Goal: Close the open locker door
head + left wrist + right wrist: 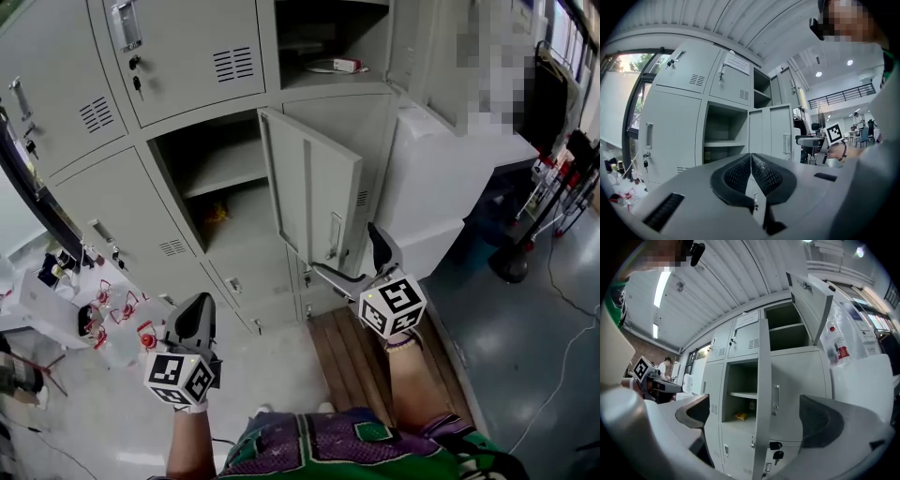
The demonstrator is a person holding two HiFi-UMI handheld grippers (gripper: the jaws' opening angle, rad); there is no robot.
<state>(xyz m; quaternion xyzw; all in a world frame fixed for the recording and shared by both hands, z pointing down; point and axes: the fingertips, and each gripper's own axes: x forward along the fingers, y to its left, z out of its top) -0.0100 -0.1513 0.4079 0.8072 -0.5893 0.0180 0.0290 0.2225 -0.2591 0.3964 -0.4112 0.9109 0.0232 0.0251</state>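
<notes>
Grey lockers [187, 56] ahead: open door [314, 192] edge-on before the spread right gripper [353, 259]; left gripper [199, 305] pressed together.

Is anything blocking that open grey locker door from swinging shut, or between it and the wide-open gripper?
Nothing visible does. The right gripper, jaws spread, faces the edge of the open grey metal locker door directly, and the door's swing to its compartment looks free; the small yellow item lies well inside.

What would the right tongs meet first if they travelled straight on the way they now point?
Most likely the free edge of the open locker door, which stands edge-on in the gap of the wide-open right tongs. Depth is hard to judge, but nothing nearer shows in that line.
</notes>
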